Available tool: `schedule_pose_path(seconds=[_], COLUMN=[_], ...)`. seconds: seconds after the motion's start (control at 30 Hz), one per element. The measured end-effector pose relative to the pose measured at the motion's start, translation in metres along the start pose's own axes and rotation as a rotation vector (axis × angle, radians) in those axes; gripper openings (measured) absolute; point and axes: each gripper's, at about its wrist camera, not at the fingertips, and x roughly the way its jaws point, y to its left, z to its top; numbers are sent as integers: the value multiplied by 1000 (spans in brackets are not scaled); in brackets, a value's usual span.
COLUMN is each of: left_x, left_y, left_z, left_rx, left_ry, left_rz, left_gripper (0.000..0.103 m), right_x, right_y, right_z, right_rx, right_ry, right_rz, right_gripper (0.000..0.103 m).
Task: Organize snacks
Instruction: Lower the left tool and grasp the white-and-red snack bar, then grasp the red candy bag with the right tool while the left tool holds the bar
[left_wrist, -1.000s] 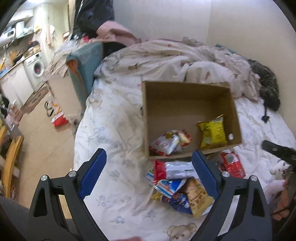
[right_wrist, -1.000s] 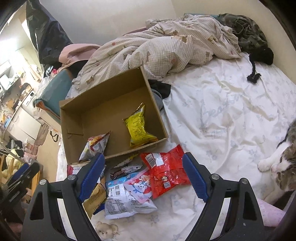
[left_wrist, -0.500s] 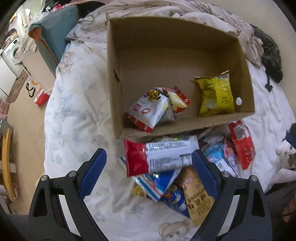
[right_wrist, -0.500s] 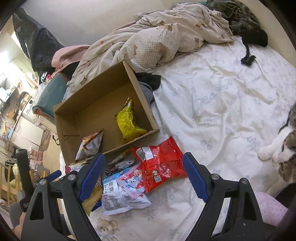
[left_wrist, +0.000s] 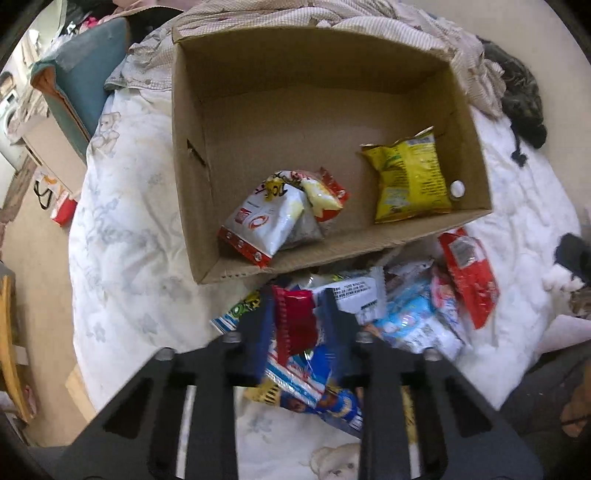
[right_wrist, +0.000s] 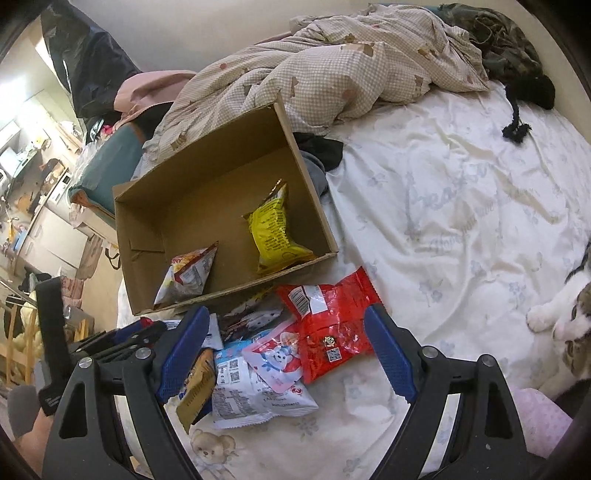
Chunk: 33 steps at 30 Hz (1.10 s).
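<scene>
Two snack bags already lie inside the open cardboard box (left_wrist: 192, 155), which sits on the white bed sheet (right_wrist: 461, 206): a yellow bag (left_wrist: 410, 177) near the box's right wall and a white-and-red bag (left_wrist: 269, 221) against its front wall. The rest of the snacks are heaped on the sheet just in front of the box's front wall. There the left gripper (left_wrist: 297, 325) is closing its blue-padded jaws on the red end of a red-and-white packet (left_wrist: 295, 317), which sits between the pads at the top of the heap; the picture is blurred there, but the pads seem to press its sides. The right gripper (right_wrist: 288, 350) hangs with its jaws spread wide and nothing between the pads, above a big red bag (right_wrist: 332, 325) and a pale packet with a cartoon animal (right_wrist: 277, 362), both just in front of the box. A checked quilt (right_wrist: 332, 74) is bunched behind the box, and a cat's paw and face (right_wrist: 565, 317) show at the sheet's edge, well to the right of the box.
</scene>
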Motion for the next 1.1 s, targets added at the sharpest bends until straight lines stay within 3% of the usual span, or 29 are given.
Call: schedule_pose_path(seconds=[0.2,0.47,0.57,0.67,0.7,0.8,0.87,1.0,1.1], left_x=[-26,-72,-90,-104,-107,-107,-105,-102,-96], left_y=[1,0,8,14,19,27,29,29,24], left_z=[-4,-7,-13,-20,-21,-23,-23,-23,-23], left_rx=[-20,-12,-33,-42,-56,-79,-92,-90,-72], left_ry=[-37,-127,-149,-167,-169,-173,-175,-172,-155], left_rz=[-88,-158,-174,-180,-187,-183,-177,-162,-159], left_gripper=[4,1,1,1,1,1,1,1,1], right_x=[-2,-11,-10,17,36,67,82,114,132], right_y=[-3,-17,-33,-49,-54,-55,-46,-33,-36], right_z=[0,3,5,10,11,10,14,14,5], right_rx=[16,68,110,138,144,155,112,-12,-13], right_ry=[-4,-31,-27,99,182,284,317,383,446], right_rz=[-2,-12,-64,-142,-153,-149,-120,-206,-222], right_gripper=[88,88,88,88,88,88,88,88,88])
